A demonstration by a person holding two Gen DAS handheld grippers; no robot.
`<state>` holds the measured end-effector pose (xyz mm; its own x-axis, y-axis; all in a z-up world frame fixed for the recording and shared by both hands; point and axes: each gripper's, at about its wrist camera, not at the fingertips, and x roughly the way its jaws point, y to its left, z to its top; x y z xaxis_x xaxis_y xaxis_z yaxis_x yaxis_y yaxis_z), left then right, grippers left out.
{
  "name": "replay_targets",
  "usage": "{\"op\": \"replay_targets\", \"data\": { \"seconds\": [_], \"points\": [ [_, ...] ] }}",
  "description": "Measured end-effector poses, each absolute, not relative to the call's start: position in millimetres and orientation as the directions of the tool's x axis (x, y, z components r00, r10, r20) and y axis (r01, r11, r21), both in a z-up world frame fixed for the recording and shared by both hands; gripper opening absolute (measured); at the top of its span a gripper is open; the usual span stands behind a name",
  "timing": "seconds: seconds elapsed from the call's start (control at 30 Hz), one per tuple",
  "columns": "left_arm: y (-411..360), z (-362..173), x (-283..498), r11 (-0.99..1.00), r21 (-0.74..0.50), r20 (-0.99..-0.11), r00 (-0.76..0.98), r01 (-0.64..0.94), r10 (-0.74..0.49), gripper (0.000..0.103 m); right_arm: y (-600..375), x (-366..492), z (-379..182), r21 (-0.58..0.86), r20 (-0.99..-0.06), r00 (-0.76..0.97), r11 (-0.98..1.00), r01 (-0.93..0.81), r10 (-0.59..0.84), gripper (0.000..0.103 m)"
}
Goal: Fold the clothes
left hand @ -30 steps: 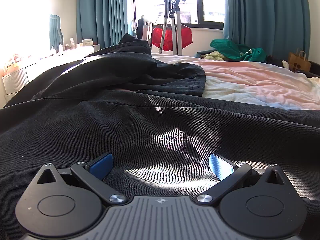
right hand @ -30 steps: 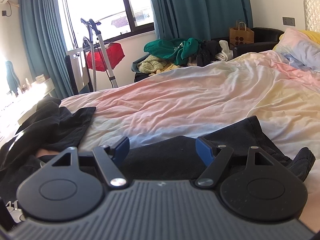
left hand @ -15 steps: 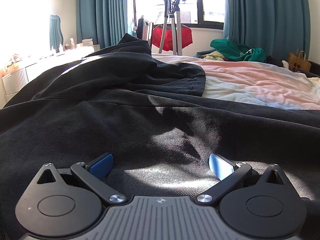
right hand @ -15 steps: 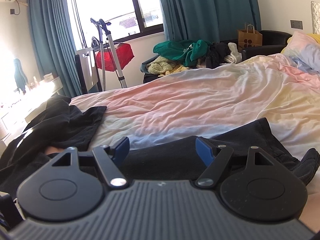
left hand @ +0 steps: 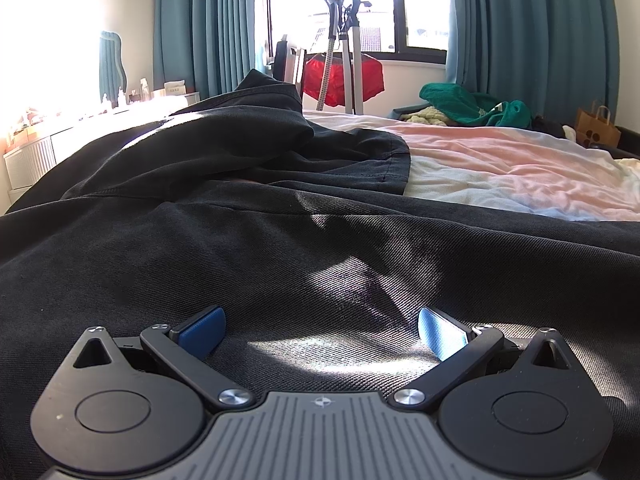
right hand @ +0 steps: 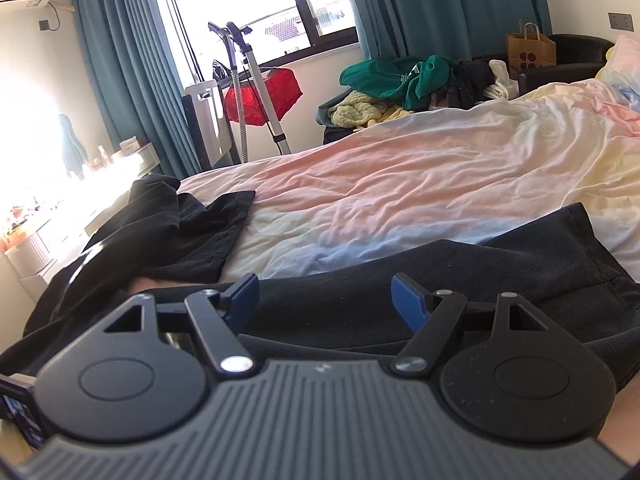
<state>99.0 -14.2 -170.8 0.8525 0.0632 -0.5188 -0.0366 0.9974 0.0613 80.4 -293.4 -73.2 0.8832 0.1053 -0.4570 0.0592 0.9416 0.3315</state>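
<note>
A large black garment (left hand: 248,232) lies spread and rumpled over the near side of the bed, with a folded-up flap toward the window. My left gripper (left hand: 322,330) rests low on its cloth, open, its blue pads wide apart with nothing between them. The right wrist view shows the same black garment (right hand: 480,272) running across the bed's near edge, one bunched part at the left. Just above its edge hovers my right gripper (right hand: 325,300), open and holding nothing.
The bed sheet (right hand: 400,188) is pastel pink, white and yellow and wrinkled. A heap of green and yellow clothes (right hand: 392,80) sits beyond the bed. A garment steamer pole (left hand: 344,48), a red cloth, teal curtains and a brown paper bag (right hand: 530,50) stand by the window.
The left gripper has not moved. The right gripper's view has shifted and tilted, showing more of the bed and the garment's left bunched part; both stay open.
</note>
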Motion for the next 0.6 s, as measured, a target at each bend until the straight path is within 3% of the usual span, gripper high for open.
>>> {"op": "replay_targets", "data": {
  "seconds": [0.17,0.3,0.4,0.6],
  "points": [
    [0.5,-159.3,93.1,0.998,0.001,-0.57,0.82,0.066,-0.054,0.103,-283.6,84.6,-78.3,0.389,-0.445,0.882,0.921,0.031,0.159,0.076],
    [0.3,-134.5,87.0,0.989,0.077,-0.578,0.813,0.13,-0.062,0.099,-272.9,87.7,-84.3,0.394,-0.436,0.884,0.919,0.019,0.169,0.076],
    [15.5,-87.9,68.3,0.982,0.165,-0.516,0.856,0.097,0.002,0.102,-268.9,92.8,-90.2,0.428,-0.425,0.887,0.903,0.022,0.179,0.077],
    [63.7,-11.3,34.1,0.987,0.154,-0.398,0.917,0.049,0.017,0.103,-242.3,137.5,-102.1,0.557,-0.448,0.841,0.83,-0.005,0.305,0.076]
  ]
}}
